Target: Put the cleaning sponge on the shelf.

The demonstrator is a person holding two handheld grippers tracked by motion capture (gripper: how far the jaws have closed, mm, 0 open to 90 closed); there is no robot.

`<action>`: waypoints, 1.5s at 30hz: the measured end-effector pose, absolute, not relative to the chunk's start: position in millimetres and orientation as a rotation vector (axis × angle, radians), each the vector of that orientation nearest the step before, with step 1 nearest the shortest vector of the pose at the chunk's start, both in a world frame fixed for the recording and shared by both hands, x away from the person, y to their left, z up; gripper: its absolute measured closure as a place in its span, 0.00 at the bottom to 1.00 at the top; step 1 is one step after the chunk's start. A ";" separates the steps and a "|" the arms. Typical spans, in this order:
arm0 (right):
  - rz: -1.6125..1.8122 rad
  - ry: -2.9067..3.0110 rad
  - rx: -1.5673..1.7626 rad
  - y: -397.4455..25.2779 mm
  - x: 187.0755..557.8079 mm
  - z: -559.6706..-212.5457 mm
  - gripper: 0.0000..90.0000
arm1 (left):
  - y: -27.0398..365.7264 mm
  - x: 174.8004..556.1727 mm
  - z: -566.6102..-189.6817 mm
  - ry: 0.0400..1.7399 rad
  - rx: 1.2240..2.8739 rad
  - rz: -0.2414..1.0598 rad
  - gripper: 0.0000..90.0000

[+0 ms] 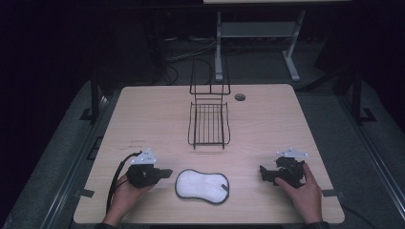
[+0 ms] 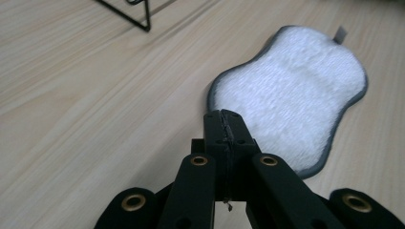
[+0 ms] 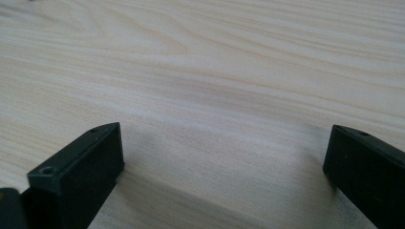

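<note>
Table [image 1: 157, 114] of pale wood, seen from above, with a person's forearms coming in from its near edge. Using the white cloth pad as the landmark: a black wire rack [image 1: 208, 125] stands beyond the pad, toward the far side of the table, well apart from it.

White cloth pad [image 1: 202, 186], peanut-shaped with a grey border, lies flat near the front edge of the table, between the two grippers.

Left gripper [image 1: 165, 173] rests on the table just to the left of the pad, held in the person's left hand [image 1: 128, 194]. Its jaws are pressed together with nothing between them, and their tips point at the pad's near end; in the left gripper view they stand just short of the pad's grey border.

Right gripper [image 1: 262, 172] sits to the right of the pad, apart from it, held in the right hand [image 1: 303, 193]. Its jaws stand wide apart over bare wood.
</note>
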State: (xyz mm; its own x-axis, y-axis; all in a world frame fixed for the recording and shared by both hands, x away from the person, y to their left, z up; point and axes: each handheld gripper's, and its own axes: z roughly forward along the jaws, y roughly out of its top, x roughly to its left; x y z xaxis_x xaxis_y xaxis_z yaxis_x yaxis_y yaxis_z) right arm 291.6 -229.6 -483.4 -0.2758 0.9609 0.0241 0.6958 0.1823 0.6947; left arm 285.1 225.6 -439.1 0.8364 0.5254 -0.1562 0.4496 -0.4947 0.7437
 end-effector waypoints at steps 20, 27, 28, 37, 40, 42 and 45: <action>0.849 2.044 1.555 -229.6 291.9 -483.4 0.00 | 176.3 300.3 -444.3 0.605 2.216 0.102 0.99; 0.849 2.044 1.555 -229.6 291.9 -483.4 0.00 | 174.7 303.7 -450.2 0.622 2.252 0.109 1.00; 0.849 2.045 1.555 -229.6 291.9 -483.4 0.00 | 175.3 304.1 -451.0 0.622 2.262 0.114 1.00; 0.849 2.045 1.555 -229.6 291.9 -483.4 0.00 | 182.8 303.7 -451.9 0.645 2.259 0.117 1.00; 0.849 2.045 1.555 -229.6 291.9 -483.4 0.00 | 192.3 302.1 -452.2 0.668 2.253 0.118 1.00; 0.849 2.045 1.554 -229.7 291.9 -483.4 0.00 | 198.3 300.7 -452.2 0.684 2.249 0.123 1.00; 0.849 2.045 1.554 -229.6 291.9 -483.4 0.00 | 204.9 298.9 -452.4 0.703 2.237 0.121 1.00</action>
State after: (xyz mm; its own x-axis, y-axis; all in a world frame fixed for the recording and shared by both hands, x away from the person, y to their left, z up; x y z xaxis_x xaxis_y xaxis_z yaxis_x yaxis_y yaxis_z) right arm 291.9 -229.6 -483.4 -0.2772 0.9605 0.0242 0.6950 0.1830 0.6953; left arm 298.9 204.9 -452.4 0.8431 0.5219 -0.1296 0.4483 -0.5491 0.7053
